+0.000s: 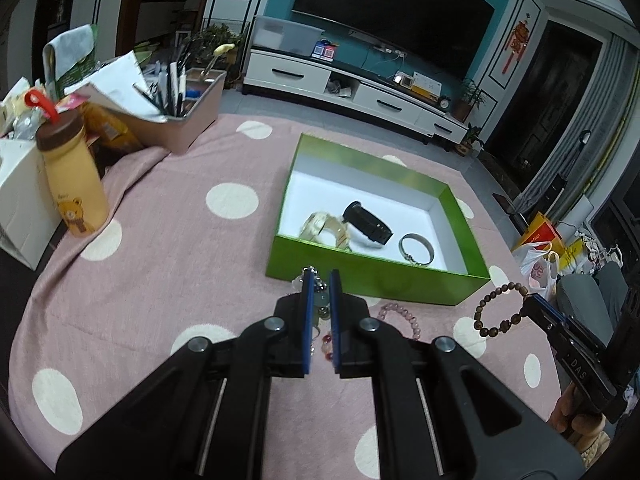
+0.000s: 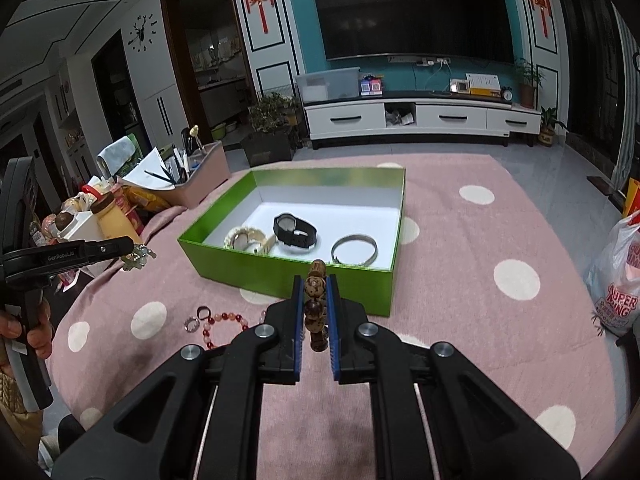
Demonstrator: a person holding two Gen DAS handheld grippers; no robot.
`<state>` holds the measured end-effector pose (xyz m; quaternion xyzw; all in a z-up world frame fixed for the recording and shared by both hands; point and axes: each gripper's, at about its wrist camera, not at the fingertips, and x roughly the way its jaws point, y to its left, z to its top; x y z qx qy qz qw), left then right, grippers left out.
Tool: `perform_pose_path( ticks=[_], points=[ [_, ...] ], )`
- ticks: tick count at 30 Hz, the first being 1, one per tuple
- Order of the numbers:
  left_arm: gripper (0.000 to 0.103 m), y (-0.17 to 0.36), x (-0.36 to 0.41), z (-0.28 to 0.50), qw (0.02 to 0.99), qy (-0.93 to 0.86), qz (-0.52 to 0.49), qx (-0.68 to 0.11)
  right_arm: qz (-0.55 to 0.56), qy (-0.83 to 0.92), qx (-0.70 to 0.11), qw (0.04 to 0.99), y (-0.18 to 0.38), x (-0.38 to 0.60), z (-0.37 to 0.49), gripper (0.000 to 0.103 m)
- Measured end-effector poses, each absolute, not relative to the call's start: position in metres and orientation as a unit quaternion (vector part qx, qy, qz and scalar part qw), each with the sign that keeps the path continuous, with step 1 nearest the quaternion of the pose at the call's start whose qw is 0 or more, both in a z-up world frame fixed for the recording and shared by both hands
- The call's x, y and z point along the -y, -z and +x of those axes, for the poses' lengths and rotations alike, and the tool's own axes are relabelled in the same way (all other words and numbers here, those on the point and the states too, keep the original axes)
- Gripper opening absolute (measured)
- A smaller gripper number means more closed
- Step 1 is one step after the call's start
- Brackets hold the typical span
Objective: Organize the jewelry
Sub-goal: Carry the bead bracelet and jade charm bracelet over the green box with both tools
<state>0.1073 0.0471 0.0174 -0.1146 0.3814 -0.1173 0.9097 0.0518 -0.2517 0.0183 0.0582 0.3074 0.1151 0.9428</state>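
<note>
Your left tongs (image 1: 321,280) are clenched on a pale beaded trinket (image 1: 322,302) with small silver bits, pinched near its top so most of it dangles below the pads. Your right tongs (image 2: 314,284) are clamped on the brown wooden bead bracelet (image 2: 314,300), edge-on, with its loop hanging free to one side. Both pieces are in the air just short of the green box (image 1: 372,280).

The risk is in those thin grips: round beads can roll between flat pads, so a jerk or a tilt could let either piece slide out onto the pink dotted surface (image 1: 168,264). A dangling loop could also catch on the box's near wall as you carry it over, tugging it loose or shoving the box. The two tongs are close together, so watch they do not bump.

Inside the box lie a gold watch (image 2: 248,238), a black watch (image 2: 295,230) and a silver bangle (image 2: 354,249), side by side along the near wall. A red-and-pink bead bracelet (image 2: 224,320) and two rings (image 2: 198,318) remain on the surface.
</note>
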Motion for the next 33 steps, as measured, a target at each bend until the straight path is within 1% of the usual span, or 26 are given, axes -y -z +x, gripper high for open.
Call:
perform_pose_path(
  ticks=[14, 33],
  points=[
    [0.007, -0.032, -0.007, 0.127, 0.913, 0.143, -0.078, -0.375, 0.058, -0.115, -0.291, 0.948, -0.031, 0.253, 0.068, 0.010],
    [0.007, -0.032, 0.039, 0.192, 0.908, 0.153, -0.044, -0.389, 0.063, -0.105, -0.274, 0.954, -0.039, 0.265, 0.114, 0.010]
  ],
)
